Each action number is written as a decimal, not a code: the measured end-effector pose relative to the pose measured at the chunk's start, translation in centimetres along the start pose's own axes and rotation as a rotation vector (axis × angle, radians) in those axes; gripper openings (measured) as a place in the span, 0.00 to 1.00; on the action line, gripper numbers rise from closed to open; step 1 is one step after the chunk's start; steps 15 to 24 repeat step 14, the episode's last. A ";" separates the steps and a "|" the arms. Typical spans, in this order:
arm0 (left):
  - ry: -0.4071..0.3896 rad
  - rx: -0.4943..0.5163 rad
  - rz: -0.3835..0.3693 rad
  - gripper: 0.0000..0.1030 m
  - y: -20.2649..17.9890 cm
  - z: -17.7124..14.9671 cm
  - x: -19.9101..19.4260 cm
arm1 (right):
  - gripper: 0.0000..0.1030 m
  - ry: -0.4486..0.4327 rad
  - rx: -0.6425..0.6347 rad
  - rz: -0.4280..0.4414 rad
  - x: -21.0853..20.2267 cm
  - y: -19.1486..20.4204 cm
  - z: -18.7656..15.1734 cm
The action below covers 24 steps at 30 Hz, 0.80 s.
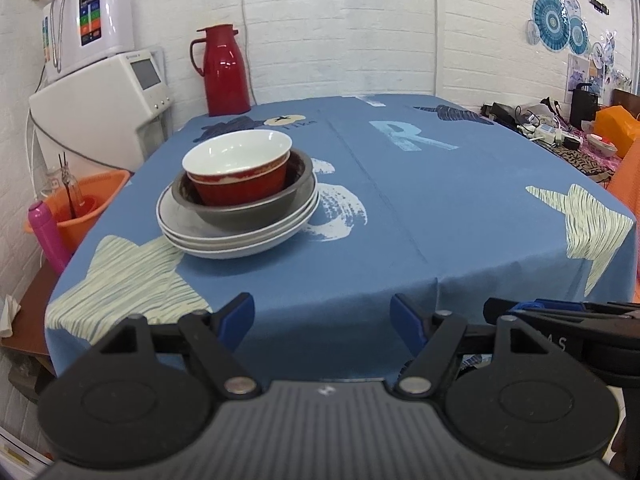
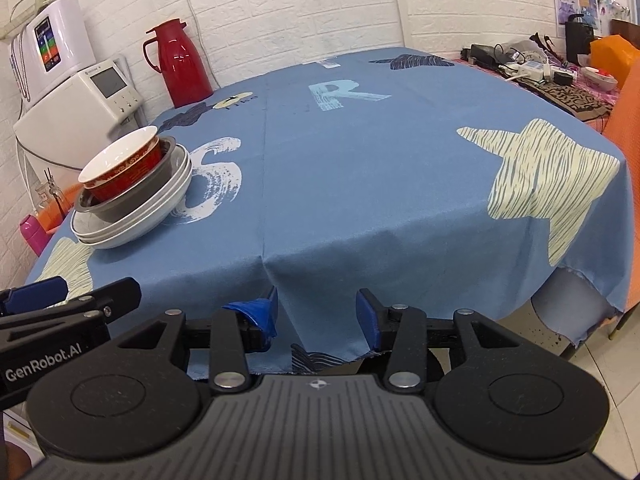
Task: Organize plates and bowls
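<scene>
White brick walls back your blue-clothed counter (image 1: 400,208). Both claws, left claw (image 1: 322,320) and right claw (image 2: 316,314), hang open and empty off its near edge. Your stack: red bowl (image 1: 240,172) nested upright atop plates (image 1: 240,236), lies forward-left, nearer your left claw.

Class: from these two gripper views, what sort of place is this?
Probably a home dining corner: stacked bowls and plates on a table under a blue tablecloth, a red thermos jug and a white countertop appliance beside it.

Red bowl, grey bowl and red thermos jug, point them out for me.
Red bowl (image 1: 240,184), left wrist view, outer wall.
Grey bowl (image 1: 256,210), left wrist view, front outer wall.
Red thermos jug (image 2: 182,68), right wrist view, body.
</scene>
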State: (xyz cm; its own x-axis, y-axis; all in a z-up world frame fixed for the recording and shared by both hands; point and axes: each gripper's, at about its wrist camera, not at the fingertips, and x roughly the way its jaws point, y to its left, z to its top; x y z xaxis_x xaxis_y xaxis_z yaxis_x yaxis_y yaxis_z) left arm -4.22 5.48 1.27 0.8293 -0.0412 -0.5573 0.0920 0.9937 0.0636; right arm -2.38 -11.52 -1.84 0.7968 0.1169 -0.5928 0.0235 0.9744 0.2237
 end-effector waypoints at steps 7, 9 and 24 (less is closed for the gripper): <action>-0.003 0.024 0.004 0.71 -0.6 -0.2 0.0 | 0.28 0.006 0.006 0.038 0.0 0.4 -0.2; -0.017 0.007 -0.004 0.71 -0.3 -0.2 -0.1 | 0.28 0.009 0.010 0.044 0.0 0.5 -0.2; -0.024 -0.017 -0.005 0.71 0.2 -0.1 -0.2 | 0.29 0.007 0.014 0.050 0.0 0.6 -0.3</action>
